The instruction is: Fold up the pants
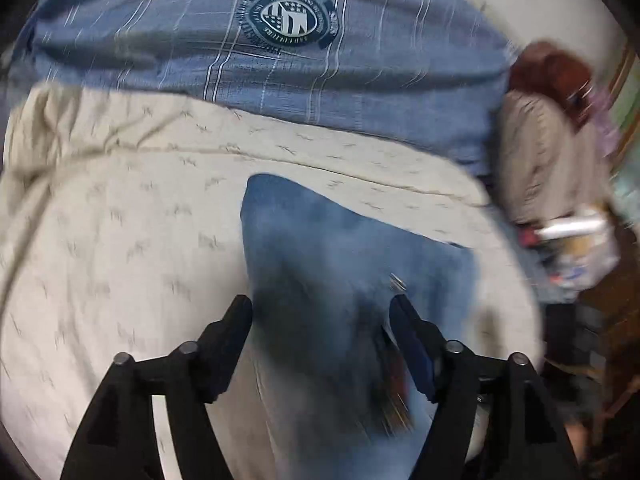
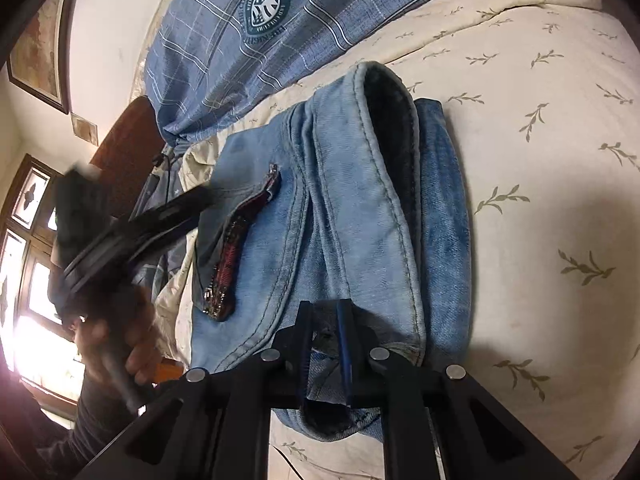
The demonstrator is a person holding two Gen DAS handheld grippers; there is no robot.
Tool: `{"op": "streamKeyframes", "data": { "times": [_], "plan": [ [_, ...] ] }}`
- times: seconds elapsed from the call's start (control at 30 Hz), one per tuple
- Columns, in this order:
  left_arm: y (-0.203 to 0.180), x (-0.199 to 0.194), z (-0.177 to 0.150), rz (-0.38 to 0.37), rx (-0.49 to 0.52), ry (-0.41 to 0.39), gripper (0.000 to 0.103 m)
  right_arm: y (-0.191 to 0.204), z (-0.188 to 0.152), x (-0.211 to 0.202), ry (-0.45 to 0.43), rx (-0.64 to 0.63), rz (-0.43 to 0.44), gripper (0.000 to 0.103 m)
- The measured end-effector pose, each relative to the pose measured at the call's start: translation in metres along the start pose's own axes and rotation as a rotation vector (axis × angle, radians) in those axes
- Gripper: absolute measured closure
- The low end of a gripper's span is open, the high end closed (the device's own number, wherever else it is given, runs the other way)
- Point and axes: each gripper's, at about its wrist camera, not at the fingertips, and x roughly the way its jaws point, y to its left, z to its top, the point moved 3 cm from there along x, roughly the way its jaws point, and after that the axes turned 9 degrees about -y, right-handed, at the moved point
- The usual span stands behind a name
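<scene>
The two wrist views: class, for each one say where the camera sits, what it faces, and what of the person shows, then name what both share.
Left wrist: on the left gripper, jaws apart, looking down over blurred blue jeans on a cream bedspread; no hand shows.
Right wrist: on the right gripper, jaws shut on the jeans' edge; the left gripper and the hand holding it show.
Shared: jeans, bedspread, blue crested plaid cloth.

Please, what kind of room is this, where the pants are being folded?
Most likely a bedroom. The jeans lie on a bed with a cream leaf-print cover, a blue checked pillow sits at its far end, and a framed picture hangs on the wall.
</scene>
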Motion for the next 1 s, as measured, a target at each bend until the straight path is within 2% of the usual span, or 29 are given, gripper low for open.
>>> {"op": "streamKeyframes", "data": {
  "times": [0.07,0.1,0.2,0.23,0.33,0.4,0.43,0.47,0.53,0.57,0.63,0.67,0.83,0.9,0.93,1.0],
  "plan": [
    [0.01,-0.014,-0.017,-0.125,-0.112,0.035,0.031,0.0,0.0,-0.001,-0.005,-0.002,-0.001,0.09],
    [0.014,-0.017,-0.025,-0.156,-0.148,0.053,0.031,-0.001,-0.001,-0.001,-0.007,0.0,0.001,0.09],
    [0.022,-0.02,-0.043,-0.14,-0.184,0.026,0.031,-0.004,-0.002,-0.002,-0.009,0.027,0.015,0.09],
    [0.026,-0.015,-0.049,-0.127,-0.208,0.042,0.031,-0.004,-0.002,-0.003,-0.01,0.031,0.02,0.09],
    [0.03,0.005,-0.062,-0.152,-0.27,0.1,0.032,-0.004,-0.002,-0.003,-0.01,0.034,0.027,0.09],
    [0.023,0.012,-0.069,-0.131,-0.242,0.121,0.039,-0.005,-0.002,-0.003,-0.01,0.035,0.028,0.09],
    [0.015,0.011,-0.07,-0.091,-0.19,0.104,0.048,-0.005,-0.002,-0.003,-0.009,0.032,0.026,0.09],
    [0.011,0.008,-0.072,-0.064,-0.152,0.093,0.068,-0.005,-0.002,-0.003,-0.007,0.029,0.026,0.09],
    [-0.005,0.001,-0.073,0.029,-0.045,0.079,0.073,-0.005,-0.001,-0.003,-0.005,0.031,0.029,0.09],
    [-0.019,-0.002,-0.075,0.099,0.042,0.063,0.075,-0.004,-0.002,-0.003,-0.005,0.027,0.026,0.09],
    [-0.04,-0.001,-0.08,0.19,0.169,0.039,0.077,-0.001,-0.002,-0.002,-0.005,0.002,0.007,0.09],
    [-0.043,0.002,-0.083,0.219,0.195,0.033,0.077,0.001,-0.003,-0.002,-0.011,-0.01,-0.005,0.09],
    [-0.037,0.004,-0.086,0.224,0.17,0.042,0.075,0.007,-0.001,-0.003,0.0,-0.021,-0.049,0.09],
    [-0.033,0.004,-0.086,0.216,0.158,0.047,0.074,0.022,0.004,-0.012,0.006,-0.039,-0.104,0.083],
    [-0.03,0.002,-0.085,0.208,0.15,0.048,0.073,0.035,0.01,-0.021,-0.013,-0.066,-0.12,0.084],
    [-0.025,0.0,-0.086,0.194,0.147,0.046,0.073,0.062,0.025,-0.034,-0.046,-0.122,-0.089,0.083]
  ]
}}
